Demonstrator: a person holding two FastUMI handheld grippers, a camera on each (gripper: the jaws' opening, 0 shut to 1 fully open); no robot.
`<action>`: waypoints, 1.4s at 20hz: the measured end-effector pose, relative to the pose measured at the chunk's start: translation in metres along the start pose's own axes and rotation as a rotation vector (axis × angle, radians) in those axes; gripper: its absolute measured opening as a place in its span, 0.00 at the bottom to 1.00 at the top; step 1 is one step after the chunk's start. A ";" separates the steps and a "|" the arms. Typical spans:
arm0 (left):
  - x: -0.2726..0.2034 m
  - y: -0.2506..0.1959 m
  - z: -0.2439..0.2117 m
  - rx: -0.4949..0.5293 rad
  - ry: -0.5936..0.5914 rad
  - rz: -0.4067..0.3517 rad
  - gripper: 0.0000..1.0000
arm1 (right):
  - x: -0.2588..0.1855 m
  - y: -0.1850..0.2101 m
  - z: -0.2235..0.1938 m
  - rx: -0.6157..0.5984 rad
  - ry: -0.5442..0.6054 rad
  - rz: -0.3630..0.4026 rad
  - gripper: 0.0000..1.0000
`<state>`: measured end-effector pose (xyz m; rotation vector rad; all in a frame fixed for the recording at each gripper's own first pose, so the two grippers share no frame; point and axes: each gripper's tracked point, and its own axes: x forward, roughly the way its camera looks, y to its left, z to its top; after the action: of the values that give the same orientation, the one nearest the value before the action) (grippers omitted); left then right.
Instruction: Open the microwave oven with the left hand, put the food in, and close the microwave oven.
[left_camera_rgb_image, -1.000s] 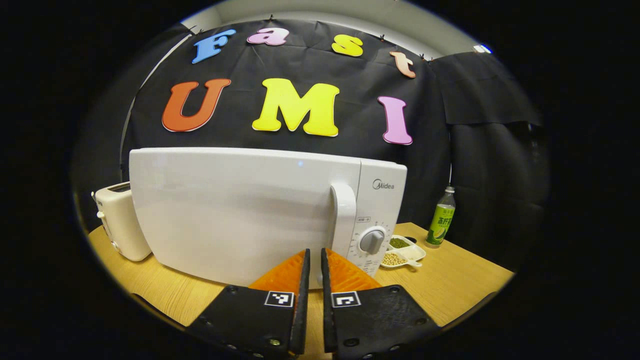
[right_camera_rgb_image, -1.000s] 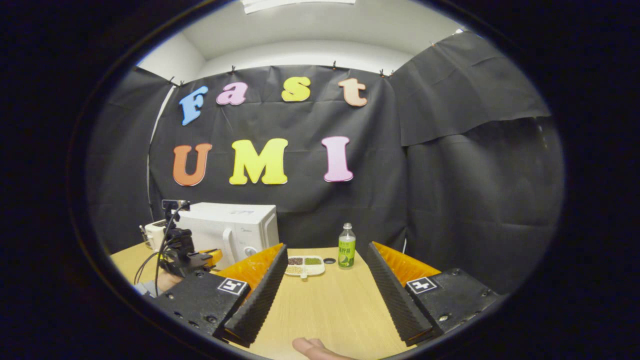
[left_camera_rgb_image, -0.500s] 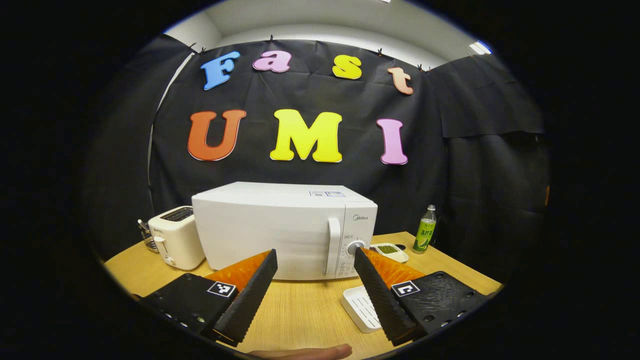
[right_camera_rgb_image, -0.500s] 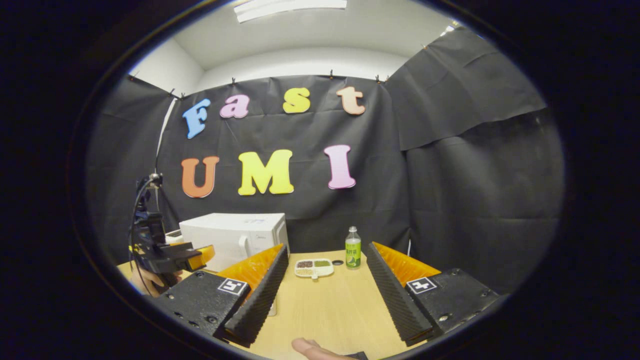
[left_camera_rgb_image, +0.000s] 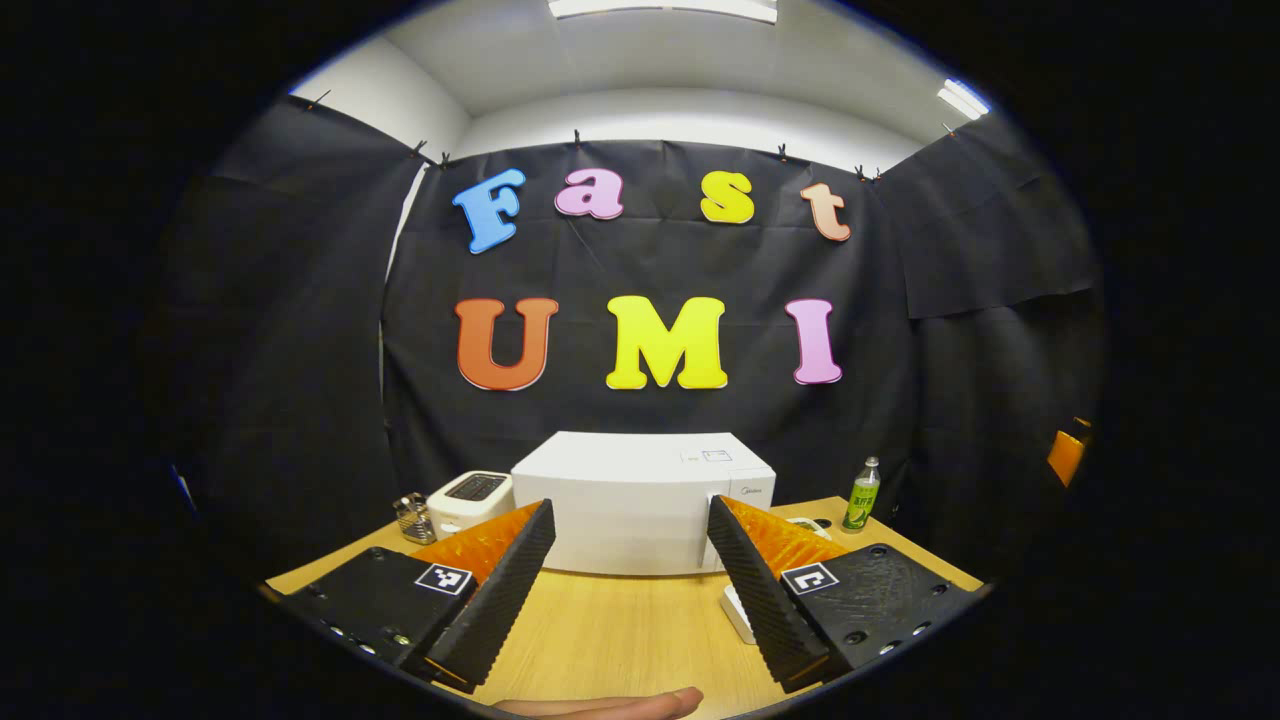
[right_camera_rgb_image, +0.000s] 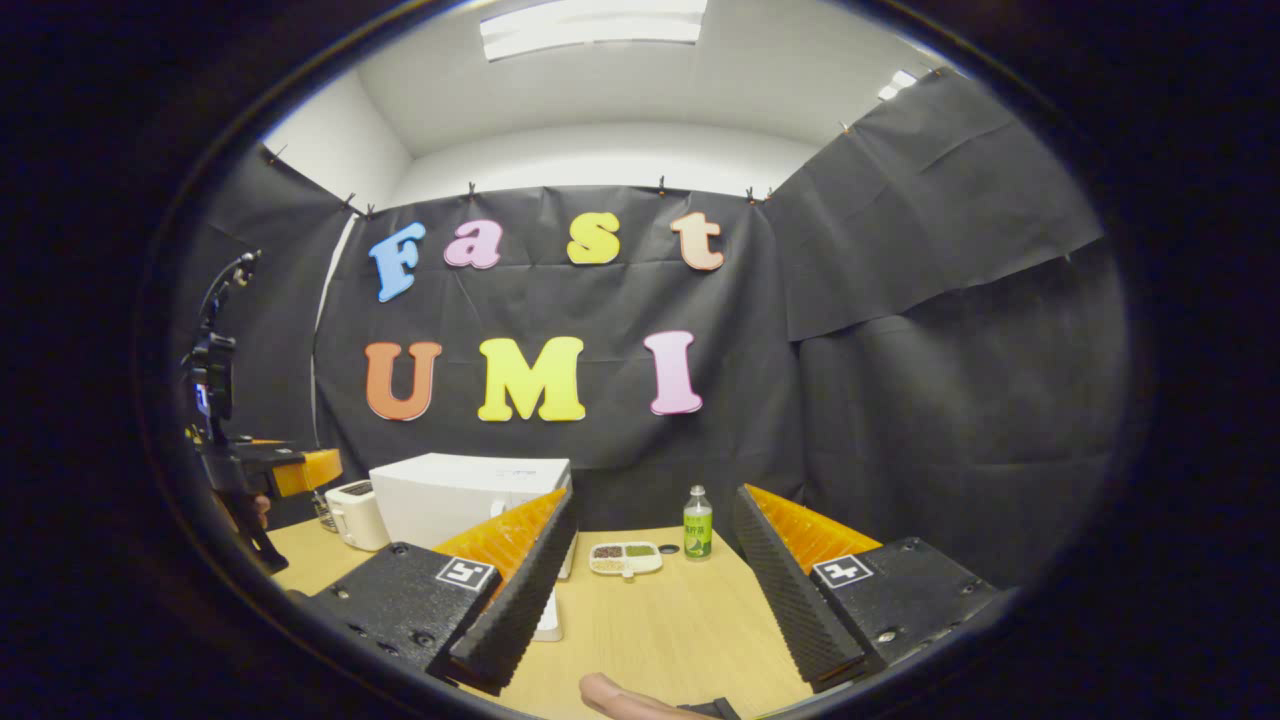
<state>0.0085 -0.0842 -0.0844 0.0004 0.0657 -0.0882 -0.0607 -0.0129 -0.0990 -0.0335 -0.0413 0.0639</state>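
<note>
microwave (left_camera_rgb_image: 640, 500) door seemingly closed | left gripper (left_camera_rgb_image: 632, 560) open | right gripper (right_camera_rgb_image: 655, 560) open

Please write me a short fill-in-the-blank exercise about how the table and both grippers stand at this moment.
1. The door of the white box-shaped microwave oven is ____.
2. The left gripper has its fingers spread ____, holding nothing.
3. The green plastic bottle stands on the wooden table to the ____ of the white divided dish of beans in the right gripper view.
4. The white toaster sits on the microwave oven's ____ side in the left gripper view.

Missing words: shut; open; right; left
</note>
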 end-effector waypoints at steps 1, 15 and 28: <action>-0.012 0.006 0.004 0.007 -0.002 0.012 0.96 | -0.003 0.002 0.005 0.006 -0.012 0.002 0.92; -0.106 0.060 0.021 -0.067 -0.060 0.064 0.95 | -0.032 0.039 0.043 -0.003 -0.086 0.033 0.91; -0.108 0.021 0.013 0.011 -0.054 -0.019 0.85 | -0.027 0.035 0.023 0.027 -0.037 0.042 1.00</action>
<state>-0.0965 -0.0535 -0.0644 0.0081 0.0110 -0.1074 -0.0908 0.0212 -0.0786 -0.0058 -0.0772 0.1072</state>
